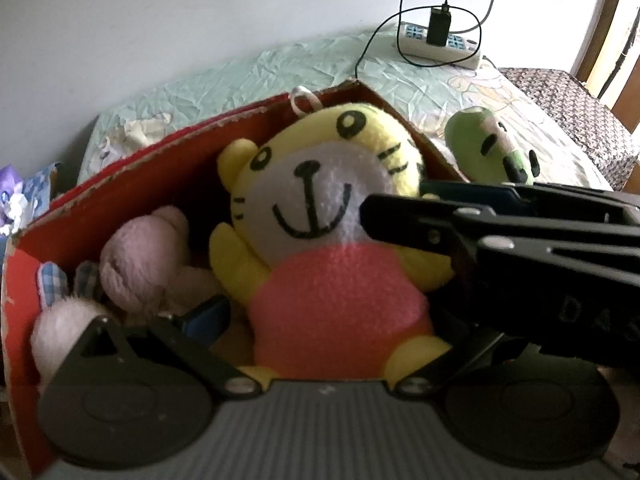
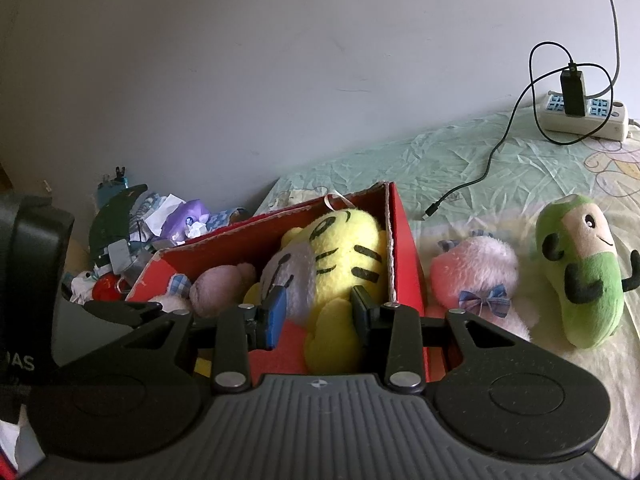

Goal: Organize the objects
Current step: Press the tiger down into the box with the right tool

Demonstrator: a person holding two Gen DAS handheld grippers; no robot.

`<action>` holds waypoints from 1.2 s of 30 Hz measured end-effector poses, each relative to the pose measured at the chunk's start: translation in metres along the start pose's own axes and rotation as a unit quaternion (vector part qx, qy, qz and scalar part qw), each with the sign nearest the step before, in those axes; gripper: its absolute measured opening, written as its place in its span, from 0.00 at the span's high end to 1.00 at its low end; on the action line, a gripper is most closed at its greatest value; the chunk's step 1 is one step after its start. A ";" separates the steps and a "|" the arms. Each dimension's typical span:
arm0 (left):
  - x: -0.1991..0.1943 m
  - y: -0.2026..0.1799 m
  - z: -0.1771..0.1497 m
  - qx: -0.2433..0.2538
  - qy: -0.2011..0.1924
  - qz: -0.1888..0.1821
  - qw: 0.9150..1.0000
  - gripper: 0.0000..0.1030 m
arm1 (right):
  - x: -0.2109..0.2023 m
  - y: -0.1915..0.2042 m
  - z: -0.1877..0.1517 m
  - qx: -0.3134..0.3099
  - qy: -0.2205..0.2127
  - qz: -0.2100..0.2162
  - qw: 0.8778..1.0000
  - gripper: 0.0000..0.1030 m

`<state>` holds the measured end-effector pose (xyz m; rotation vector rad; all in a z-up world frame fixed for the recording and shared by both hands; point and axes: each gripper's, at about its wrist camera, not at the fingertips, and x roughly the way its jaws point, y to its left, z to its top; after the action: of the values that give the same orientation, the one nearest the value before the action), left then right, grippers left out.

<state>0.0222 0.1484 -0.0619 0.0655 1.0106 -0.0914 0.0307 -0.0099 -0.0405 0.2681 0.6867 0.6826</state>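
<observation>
**Tiger toy going into the red box**

I have the right gripper (image 2: 316,312) over the red cardboard box (image 2: 404,248), its jaws set on either side of the yellow tiger toy (image 2: 344,248) at its arm. They look pressed into the plush, so I judge them gripping it, though soft fur makes that hard to confirm. The tiger lies inside the box, face up, beside a pale pink plush (image 1: 144,256) on its left. My left gripper (image 1: 320,312) hangs above the same box with jaws spread wide, holding nothing.

I take this as the placing step: next I would release the tiger and pull back, then go for the toys on the bed right of the right jaws, the fluffy pink one with a checked bow (image 2: 480,276) and the green, pod-shaped one (image 2: 584,276). All are soft, squashy and fuzzy; the box is stiff with a ragged rim.
</observation>
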 end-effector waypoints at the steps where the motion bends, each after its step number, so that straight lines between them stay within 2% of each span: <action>1: 0.000 0.000 0.000 -0.001 0.001 0.000 1.000 0.00 | 0.000 0.000 0.000 -0.001 0.000 0.001 1.000 0.64; 19: 0.003 -0.002 0.001 -0.035 0.024 0.017 0.999 0.00 | -0.003 -0.006 0.000 -0.008 0.003 0.027 1.000 0.64; 36: 0.003 -0.006 -0.001 -0.076 0.021 0.039 0.996 0.00 | -0.005 -0.012 0.002 -0.019 0.012 0.058 0.998 0.64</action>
<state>0.0226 0.1424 -0.0650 -0.0328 1.0536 0.0581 0.0351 -0.0223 -0.0424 0.2677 0.6844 0.8105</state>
